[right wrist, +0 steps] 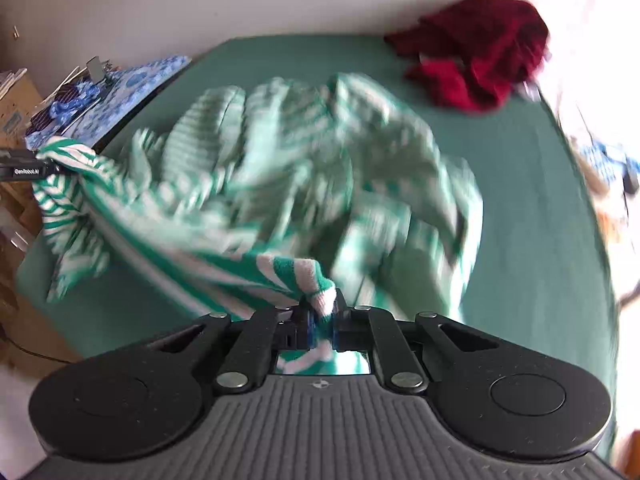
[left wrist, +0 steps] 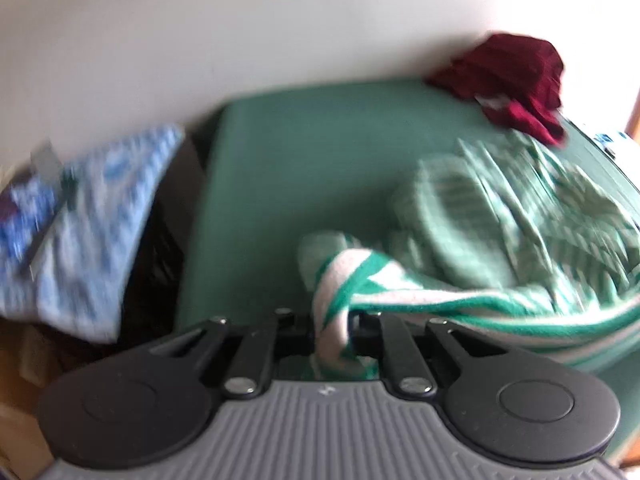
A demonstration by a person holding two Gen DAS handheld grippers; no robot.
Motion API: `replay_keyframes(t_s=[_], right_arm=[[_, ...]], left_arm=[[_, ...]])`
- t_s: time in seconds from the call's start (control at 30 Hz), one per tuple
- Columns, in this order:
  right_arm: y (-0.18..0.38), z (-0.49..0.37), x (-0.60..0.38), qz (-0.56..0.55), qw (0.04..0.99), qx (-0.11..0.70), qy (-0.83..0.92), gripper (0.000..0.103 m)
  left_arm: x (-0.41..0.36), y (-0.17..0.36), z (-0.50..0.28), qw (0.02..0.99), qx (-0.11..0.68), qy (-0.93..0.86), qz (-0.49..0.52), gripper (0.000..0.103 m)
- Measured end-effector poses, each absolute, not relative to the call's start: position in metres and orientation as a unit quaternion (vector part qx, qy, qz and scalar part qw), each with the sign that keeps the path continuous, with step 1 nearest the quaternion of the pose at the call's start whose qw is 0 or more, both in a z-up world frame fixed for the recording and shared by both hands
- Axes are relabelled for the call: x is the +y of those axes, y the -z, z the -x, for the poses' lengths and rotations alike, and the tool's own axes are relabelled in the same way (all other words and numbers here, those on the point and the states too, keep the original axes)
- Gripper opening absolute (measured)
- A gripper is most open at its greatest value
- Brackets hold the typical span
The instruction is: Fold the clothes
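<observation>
My left hand-held gripper (left wrist: 332, 332) and right hand-held gripper (right wrist: 322, 314) each clenched the green-and-white striped knit garment (right wrist: 280, 168) above the green-covered desk (right wrist: 520, 200).

You have bare green sheet (right wrist: 532, 200) open right of the crumpled green-and-white striped garment (right wrist: 288, 168), and more (left wrist: 304, 152) on its far left. The heaped dark red knitted garment (right wrist: 476, 52) blocks the far right corner; the blue patterned cloth (left wrist: 88, 216) borders the left edge.

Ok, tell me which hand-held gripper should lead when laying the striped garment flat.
Probably the right hand-held gripper: clamping the striped garment, most of the green bed ahead. The left hand-held gripper grips beside the bed's edge.
</observation>
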State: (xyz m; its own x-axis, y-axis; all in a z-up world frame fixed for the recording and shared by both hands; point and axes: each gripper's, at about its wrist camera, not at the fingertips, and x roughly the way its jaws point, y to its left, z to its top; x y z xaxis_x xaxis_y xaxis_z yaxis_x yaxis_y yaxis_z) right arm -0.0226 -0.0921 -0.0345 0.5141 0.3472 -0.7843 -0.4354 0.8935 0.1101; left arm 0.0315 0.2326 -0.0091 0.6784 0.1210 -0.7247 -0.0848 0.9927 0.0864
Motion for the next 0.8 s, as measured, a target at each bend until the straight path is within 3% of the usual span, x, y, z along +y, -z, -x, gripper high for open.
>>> replay_keyframes(t_s=[0.1, 0.23, 0.33, 0.47, 0.6, 0.8], right_arm=[[-0.013, -0.069, -0.073, 0.043, 0.893, 0.394, -0.212, 0.006], [-0.128, -0.166, -0.061, 0.009, 0.949, 0.259, -0.180, 0.005], [-0.221, -0.179, -0.061, -0.017, 0.975, 0.134, -0.178, 0.005], [-0.284, -0.156, -0.060, 0.008, 0.982, 0.029, -0.189, 0.005], [-0.279, -0.134, -0.064, 0.031, 0.976, 0.024, -0.214, 0.005], [-0.190, -0.089, -0.074, 0.044, 0.964, 0.102, -0.240, 0.005]], left_arm=[[0.253, -0.048, -0.111, 0.927, 0.363, -0.090, -0.024, 0.012], [0.268, -0.193, -0.164, 0.962, 0.232, -0.146, -0.017, 0.012], [0.264, -0.291, -0.163, 0.974, 0.134, -0.180, -0.028, 0.012], [0.248, -0.353, -0.136, 0.976, 0.061, -0.199, -0.061, 0.013], [0.237, -0.336, -0.113, 0.976, 0.071, -0.188, -0.085, 0.013], [0.217, -0.202, -0.058, 0.964, 0.173, -0.152, -0.134, 0.013]])
